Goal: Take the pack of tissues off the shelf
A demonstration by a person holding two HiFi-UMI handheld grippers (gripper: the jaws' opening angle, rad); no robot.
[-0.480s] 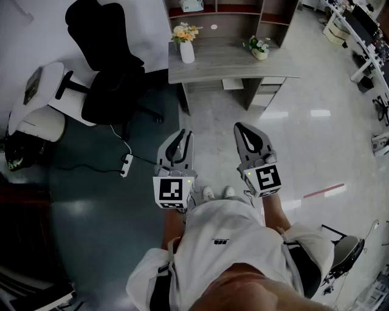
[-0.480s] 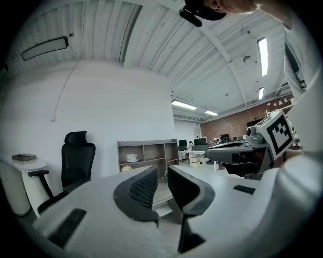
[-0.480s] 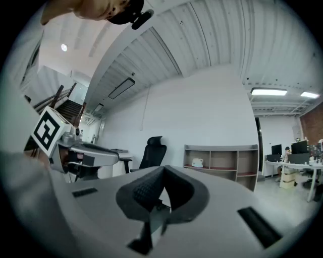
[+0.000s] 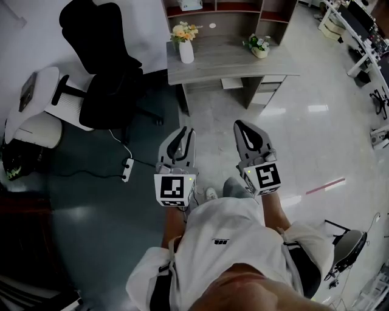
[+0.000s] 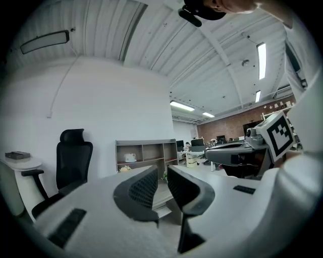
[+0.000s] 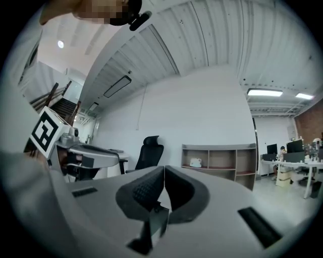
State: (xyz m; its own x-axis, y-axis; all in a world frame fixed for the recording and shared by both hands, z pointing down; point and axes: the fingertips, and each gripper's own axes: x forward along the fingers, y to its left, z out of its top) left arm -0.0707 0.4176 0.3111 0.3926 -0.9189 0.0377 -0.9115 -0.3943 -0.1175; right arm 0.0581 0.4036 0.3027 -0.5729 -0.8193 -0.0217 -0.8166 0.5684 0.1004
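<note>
The pack of tissues [image 4: 191, 5] is a small white thing in the left compartment of the wooden shelf [image 4: 234, 19], far ahead above the desk. It also shows in the left gripper view [image 5: 130, 157] and the right gripper view [image 6: 195, 163]. My left gripper [image 4: 184, 136] is held at waist height and points at the desk, its jaws a narrow gap apart with nothing between them [image 5: 162, 174]. My right gripper [image 4: 242, 127] is beside it, jaws touching at the tips and empty [image 6: 164, 174]. Both are well short of the shelf.
A grey desk [image 4: 228, 64] stands under the shelf, with a white vase of flowers [image 4: 186, 47] and a small potted plant [image 4: 259, 47] on it. A black office chair [image 4: 106, 67] is at left, with a power strip [image 4: 127, 165] and cable on the floor.
The person has taken a step forward; one foot has moved ahead and the chair and desk have shifted slightly. Both grippers keep the same pose.
</note>
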